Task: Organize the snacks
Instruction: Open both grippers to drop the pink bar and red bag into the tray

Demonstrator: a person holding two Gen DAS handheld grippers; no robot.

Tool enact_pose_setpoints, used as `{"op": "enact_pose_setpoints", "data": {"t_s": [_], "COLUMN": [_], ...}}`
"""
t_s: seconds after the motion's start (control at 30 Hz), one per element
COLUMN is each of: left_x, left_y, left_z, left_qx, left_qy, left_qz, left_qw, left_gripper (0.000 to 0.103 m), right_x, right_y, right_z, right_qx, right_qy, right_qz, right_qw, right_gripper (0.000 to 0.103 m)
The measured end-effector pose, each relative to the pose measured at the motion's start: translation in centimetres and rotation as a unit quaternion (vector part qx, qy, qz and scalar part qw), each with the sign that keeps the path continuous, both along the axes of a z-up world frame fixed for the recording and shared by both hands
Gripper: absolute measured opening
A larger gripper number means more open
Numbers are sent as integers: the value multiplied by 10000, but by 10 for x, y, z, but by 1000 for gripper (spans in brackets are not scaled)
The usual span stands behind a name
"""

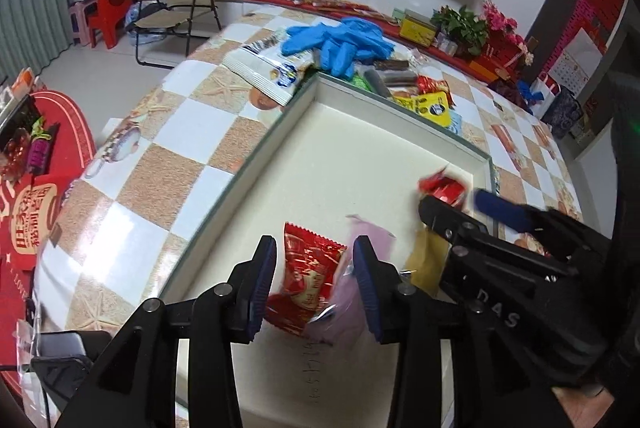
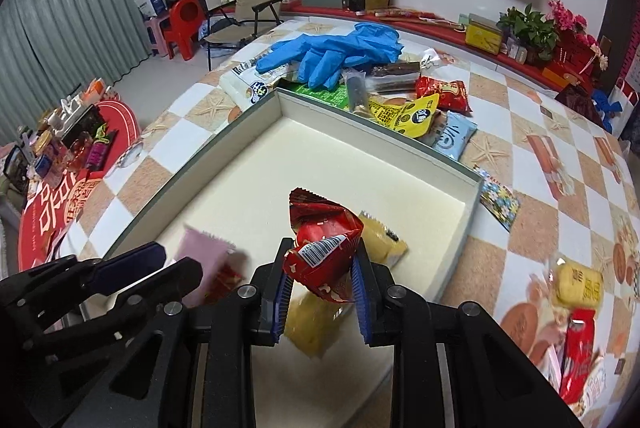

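A shallow white box (image 1: 304, 108) (image 2: 224, 136) lies on the checkered table. My left gripper (image 1: 314, 242) (image 2: 178, 256) hangs over its near part, open, with a red snack packet (image 1: 308, 276) and a blurred pink packet (image 1: 348, 308) (image 2: 204, 252) loose between its fingers. To its right, my right gripper (image 2: 322, 248) (image 1: 452, 198) is shut on a puffy red packet with a barcode (image 2: 324, 252) (image 1: 444, 188). A yellow packet (image 2: 384, 240) lies on the box floor just beyond it. Another yellow packet (image 2: 312, 324) (image 1: 426, 260) shows blurred under the right fingers.
Blue gloves (image 2: 332, 48) (image 1: 340, 40) and a heap of snack packets (image 2: 416, 108) lie behind the box's far rim. A white bag (image 1: 264, 68) lies at its far left corner. More packets (image 2: 576, 308) lie on the table to the right. The table's left edge is close.
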State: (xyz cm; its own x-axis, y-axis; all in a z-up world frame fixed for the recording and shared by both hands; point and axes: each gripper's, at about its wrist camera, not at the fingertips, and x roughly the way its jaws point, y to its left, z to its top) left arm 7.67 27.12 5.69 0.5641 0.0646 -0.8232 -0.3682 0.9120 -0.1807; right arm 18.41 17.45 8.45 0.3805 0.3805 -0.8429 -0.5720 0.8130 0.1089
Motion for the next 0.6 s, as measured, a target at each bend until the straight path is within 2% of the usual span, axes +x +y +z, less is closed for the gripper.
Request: {"op": "enact_pose_setpoints", "data": {"t_s": [0.03, 0.07, 0.1, 0.17, 0.3, 0.47, 0.57, 0.6], "left_x": [-4, -11, -16, -30, -53, -80, -89, -90], "left_y": [1, 0, 0, -13, -53, -144, -189, -198], "left_z": [1, 2, 4, 9, 16, 15, 5, 1], "left_qx": [-60, -132, -129, -58, -75, 341, 725, 727], "left_qy": [-67, -168, -232, -391, -565, -618, -552, -513], "left_qz": [7, 5, -1, -104, -530, -1483, -1885, -2016], "left_qw": [10000, 9998, 9996, 9992, 9970, 9864, 9778, 9754], "left_gripper": [52, 61, 63, 63, 63, 63, 63, 63], "right_x": [2, 4, 4, 0, -29, -88, -110, -113], "right_y": [-1, -4, -12, -31, -74, -133, -173, -184], "right_z": [0, 1, 5, 13, 29, 18, -8, -15], "right_qx": [-87, -192, -141, 234, 420, -232, -699, -822], "right_qy": [-33, -92, -184, -228, -448, -821, -608, -551], "right_qz": [-74, -205, -325, -405, -546, -788, -1031, -1141], "right_qw": [9999, 9996, 9992, 9986, 9966, 9932, 9904, 9885], "right_gripper": [48, 77, 90, 90, 90, 90, 91, 91]}}
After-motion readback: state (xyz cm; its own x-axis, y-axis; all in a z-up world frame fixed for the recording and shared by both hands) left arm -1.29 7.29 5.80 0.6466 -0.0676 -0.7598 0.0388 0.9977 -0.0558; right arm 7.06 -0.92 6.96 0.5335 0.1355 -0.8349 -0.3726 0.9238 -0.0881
